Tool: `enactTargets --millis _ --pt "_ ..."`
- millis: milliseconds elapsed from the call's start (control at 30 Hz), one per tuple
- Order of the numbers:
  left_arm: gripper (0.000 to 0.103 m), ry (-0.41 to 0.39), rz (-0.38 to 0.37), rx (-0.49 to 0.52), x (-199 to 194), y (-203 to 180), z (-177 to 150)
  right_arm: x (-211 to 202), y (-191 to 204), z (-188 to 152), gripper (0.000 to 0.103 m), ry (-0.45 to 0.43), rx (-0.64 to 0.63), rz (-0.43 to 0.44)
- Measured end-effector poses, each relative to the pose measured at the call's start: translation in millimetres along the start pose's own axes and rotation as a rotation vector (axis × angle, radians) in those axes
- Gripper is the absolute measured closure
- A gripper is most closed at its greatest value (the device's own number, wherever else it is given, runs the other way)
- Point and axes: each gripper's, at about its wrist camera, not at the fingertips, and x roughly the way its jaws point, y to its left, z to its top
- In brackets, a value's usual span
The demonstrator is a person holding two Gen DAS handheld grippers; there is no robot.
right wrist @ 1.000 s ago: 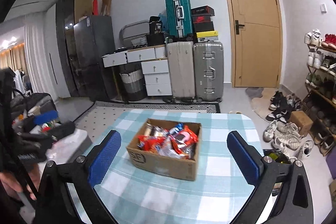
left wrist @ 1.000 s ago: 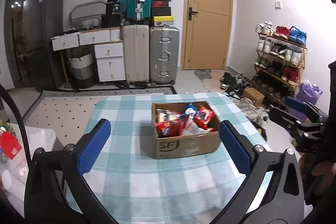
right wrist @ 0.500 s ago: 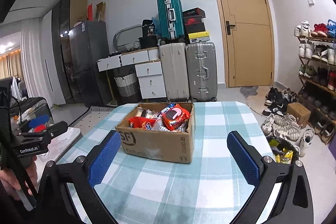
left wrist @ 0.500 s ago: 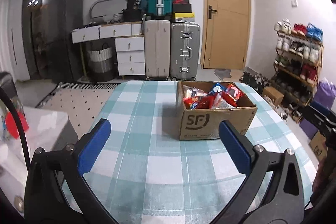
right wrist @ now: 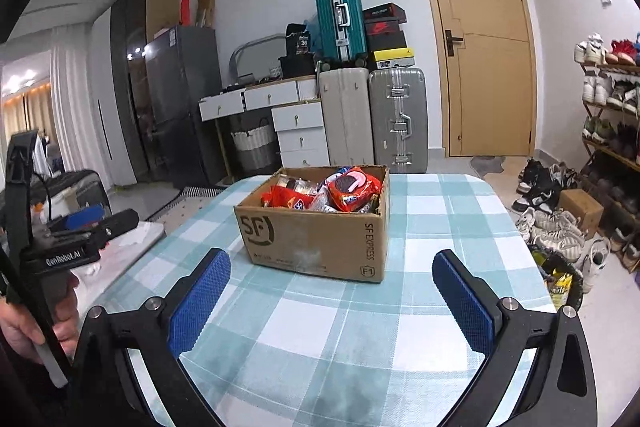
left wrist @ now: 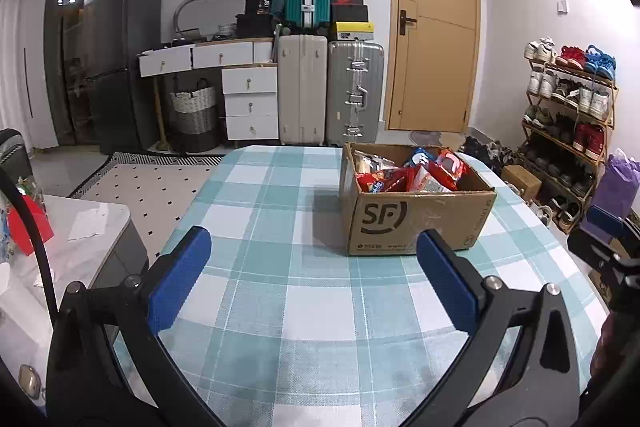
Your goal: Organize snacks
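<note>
left gripper [left wrist: 312, 271] spread wide, holding nothing | right gripper [right wrist: 332, 291] spread wide, holding nothing | cardboard box [left wrist: 416, 219] of snack packets [right wrist: 352, 189] sits on table, frame centre, beyond both sets of fingers | checked teal tablecloth [left wrist: 280, 211] | suitcases [left wrist: 332, 91], door [left wrist: 436, 27] at back wall | shoe rack [left wrist: 568, 107] right edge | fridge [right wrist: 180, 99] upper left

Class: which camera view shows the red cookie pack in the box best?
The right wrist view: the cookie pack lies on top, its front facing the camera. In the left wrist view it sits farther back, turned away, partly behind other packets.
</note>
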Motion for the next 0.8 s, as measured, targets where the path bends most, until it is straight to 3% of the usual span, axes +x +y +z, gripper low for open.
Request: enactTargets --millis 800 --pt "0.000 -0.002 0.004 -0.022 0.9 -5.5 -2.1 -2.9 2.1 -0.7 0.000 -0.017 0.006 -0.002"
